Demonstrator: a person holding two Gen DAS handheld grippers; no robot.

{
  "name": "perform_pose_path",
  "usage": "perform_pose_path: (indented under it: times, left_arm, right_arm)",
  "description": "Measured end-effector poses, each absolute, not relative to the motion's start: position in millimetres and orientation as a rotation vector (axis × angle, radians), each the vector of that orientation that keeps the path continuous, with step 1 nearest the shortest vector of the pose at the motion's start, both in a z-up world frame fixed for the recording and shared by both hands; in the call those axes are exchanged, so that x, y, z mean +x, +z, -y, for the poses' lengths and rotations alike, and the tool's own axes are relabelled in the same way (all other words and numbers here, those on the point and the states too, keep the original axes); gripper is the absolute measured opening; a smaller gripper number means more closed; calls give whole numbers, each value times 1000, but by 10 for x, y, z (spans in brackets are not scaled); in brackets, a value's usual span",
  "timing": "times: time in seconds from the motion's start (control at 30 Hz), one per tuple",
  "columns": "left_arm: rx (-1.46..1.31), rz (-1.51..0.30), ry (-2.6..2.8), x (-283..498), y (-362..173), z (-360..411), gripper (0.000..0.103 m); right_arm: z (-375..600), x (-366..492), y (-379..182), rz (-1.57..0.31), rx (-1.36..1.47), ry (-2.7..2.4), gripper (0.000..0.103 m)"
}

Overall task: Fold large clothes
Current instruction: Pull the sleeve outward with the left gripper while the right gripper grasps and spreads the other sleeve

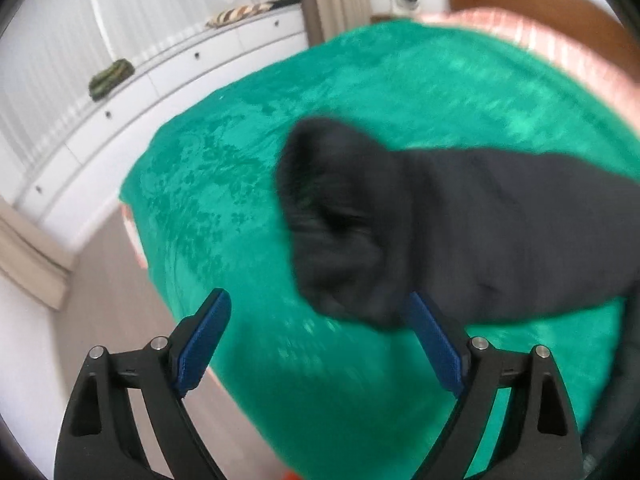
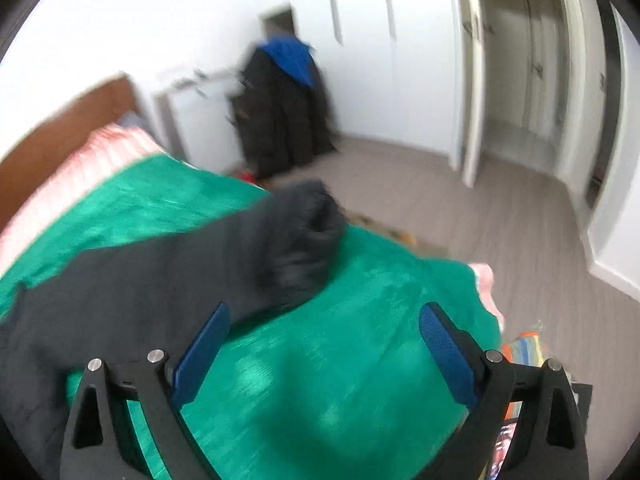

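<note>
We see both hand-held grippers spread wide, gripping nothing. Left hand-held gripper (image 1: 318,320) sits just short of a dark sleeve cuff (image 1: 340,220). Right hand-held gripper (image 2: 326,330) is over the green blanket (image 2: 320,380), the other cuff (image 2: 308,236) just ahead. The dark garment (image 1: 520,224) lies flat on the blanket over the bed (image 1: 520,24). Both views blurred.

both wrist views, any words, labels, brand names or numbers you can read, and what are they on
None can be read.
Dark garment on the green blanket: no label or print shows.
Left gripper and right gripper: no markings.
Colourful items at the right view's lower edge: too blurred to tell.
</note>
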State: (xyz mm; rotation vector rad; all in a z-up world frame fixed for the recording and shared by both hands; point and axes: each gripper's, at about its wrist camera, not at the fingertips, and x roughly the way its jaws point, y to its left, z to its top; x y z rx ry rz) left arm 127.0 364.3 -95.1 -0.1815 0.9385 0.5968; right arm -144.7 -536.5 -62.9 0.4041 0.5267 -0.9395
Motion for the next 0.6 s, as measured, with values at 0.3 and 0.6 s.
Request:
perform_pose_path:
  times: [0.3, 0.6]
  left_arm:
    - [-177, -802, 198, 773, -534, -2380, 95]
    - [-146, -783, -6, 748, -547, -1654, 95]
  right_arm:
    - [4038, -1237, -621, -545, 202, -497, 99]
    - [3711, -1218, -816, -541, 109, -418, 99]
